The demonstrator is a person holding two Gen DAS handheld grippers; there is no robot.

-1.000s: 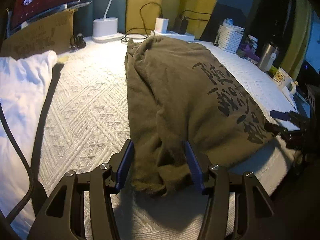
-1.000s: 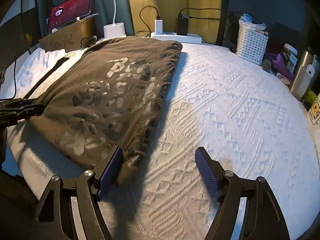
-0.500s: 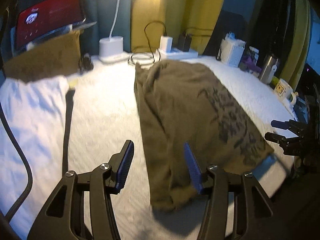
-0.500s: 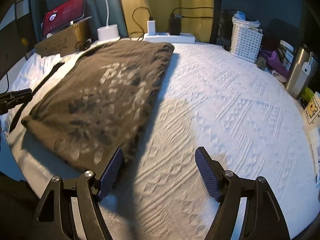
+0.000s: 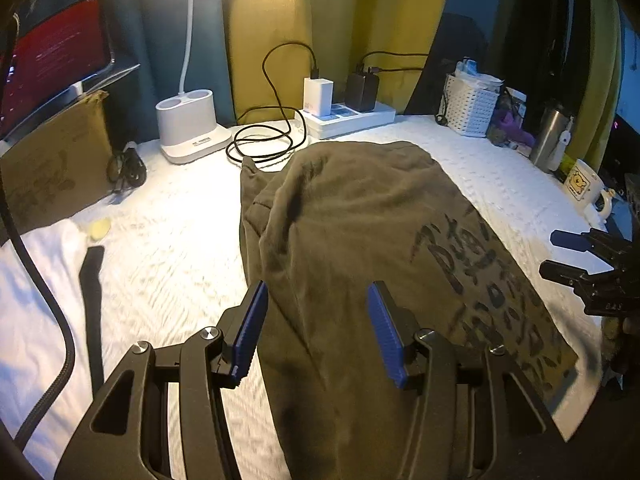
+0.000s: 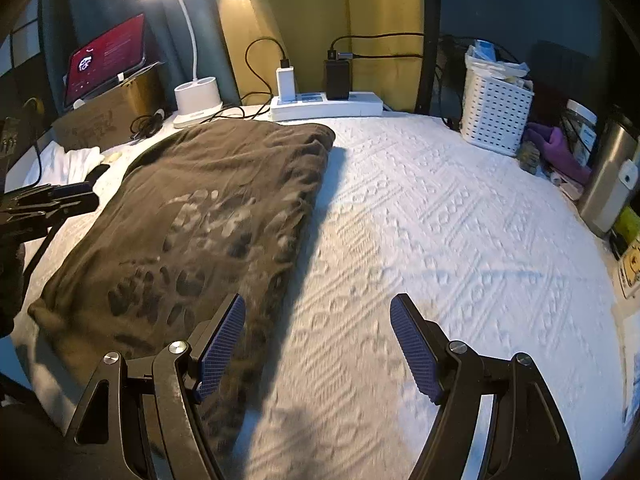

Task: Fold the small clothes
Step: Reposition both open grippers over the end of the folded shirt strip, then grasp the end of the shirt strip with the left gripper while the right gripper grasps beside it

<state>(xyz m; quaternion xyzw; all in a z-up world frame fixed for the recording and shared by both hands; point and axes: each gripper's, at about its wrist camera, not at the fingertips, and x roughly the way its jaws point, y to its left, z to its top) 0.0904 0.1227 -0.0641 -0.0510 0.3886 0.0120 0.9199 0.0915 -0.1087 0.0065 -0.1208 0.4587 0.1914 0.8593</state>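
Olive shirt (image 5: pixel 360 240) lies folded lengthwise on the white textured cover of the bench (image 6: pixel 440 220), print up, long edge running from the near rim toward the power strip (image 5: pixel 348 118).

Left hand-held gripper (image 5: pixel 316 332) above the near end of the shirt, jaws apart, nothing between them. Right hand-held gripper (image 6: pixel 316 340) likewise spread and empty, over the shirt's right edge and bare cover.

Risks, as judged:
- Near end hangs close to the bench rim; a tug toward the person could drag the shirt off.
- Layers look loose and bunched at the far end; pinching only the top layer would pull the fold apart.
- Loose black cable (image 5: pixel 264 144) sits just beyond the far end; folding forward could snag it.
- Mug (image 5: pixel 582 184) and steel bottle (image 5: pixel 550 140) at right, exposed to a wide swing.
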